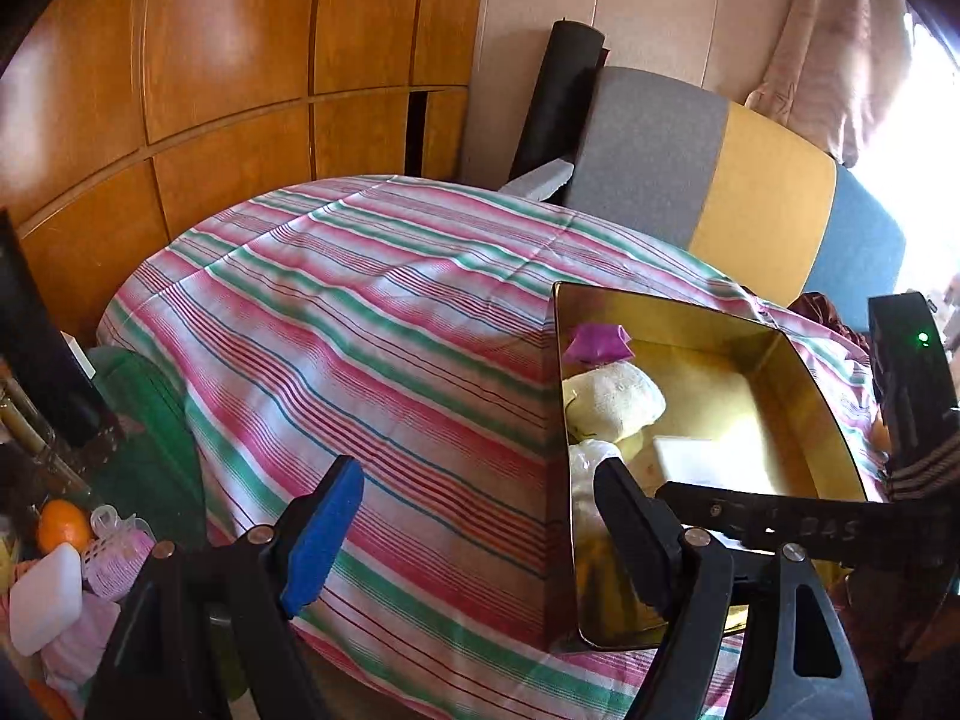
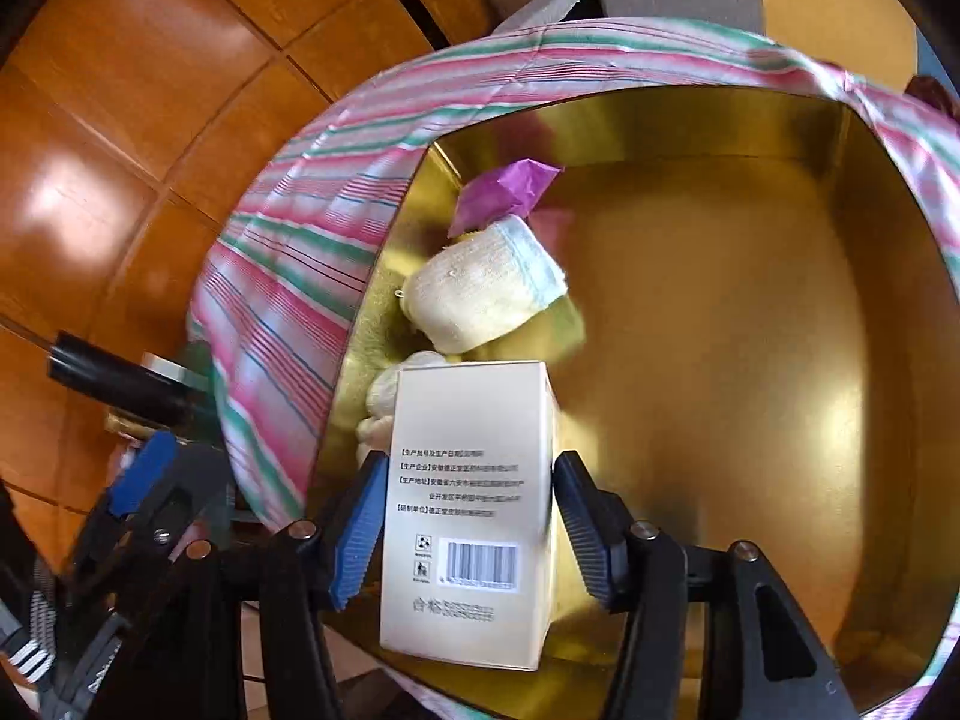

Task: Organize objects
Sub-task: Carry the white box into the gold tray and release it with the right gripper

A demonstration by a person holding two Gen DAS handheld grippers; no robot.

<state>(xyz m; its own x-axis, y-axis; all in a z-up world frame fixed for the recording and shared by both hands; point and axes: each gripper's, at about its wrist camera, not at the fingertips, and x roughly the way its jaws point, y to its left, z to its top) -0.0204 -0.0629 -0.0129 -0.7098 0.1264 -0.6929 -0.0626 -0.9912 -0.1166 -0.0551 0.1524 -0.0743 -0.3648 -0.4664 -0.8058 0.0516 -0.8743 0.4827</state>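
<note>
Wrist views sharing gold tin (image 1: 804, 360)

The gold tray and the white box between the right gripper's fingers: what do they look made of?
Gold tray: likely thin metal with a shiny brass-toned finish; its walls mirror the rolled towel and the light.
White box: looks like matte printed cardboard, with crisp folded edges, printed text and a barcode.

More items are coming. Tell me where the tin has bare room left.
Free: the tin floor right of the white box, out to the far and right walls. Crowded: the left wall, where the purple wrapper, rolled towel and box sit close together.
</note>
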